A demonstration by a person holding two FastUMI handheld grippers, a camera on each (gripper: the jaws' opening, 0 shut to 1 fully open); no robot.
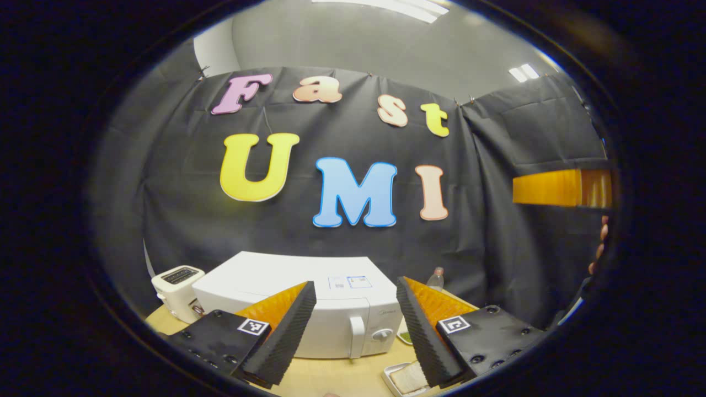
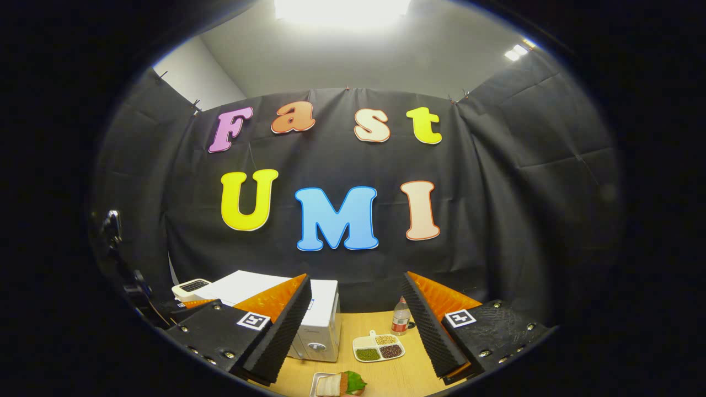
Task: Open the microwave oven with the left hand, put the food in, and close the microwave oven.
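Both grippers hang above the tabletop [image 2: 386,375] with jaws spread wide and nothing between them: the left gripper [image 1: 356,325] faces the front of the white microwave oven [image 1: 309,309], whose door is shut, and the right gripper [image 2: 356,325] looks at that oven [image 2: 314,320] from its right side. A white toaster [image 1: 177,292] stands just left of the microwave oven, while a small tray holding a sandwich [image 2: 339,384] lies in front of it to the right, with a divided dish of beans [image 2: 378,347] and a bottle [image 2: 401,317] farther right of the oven.
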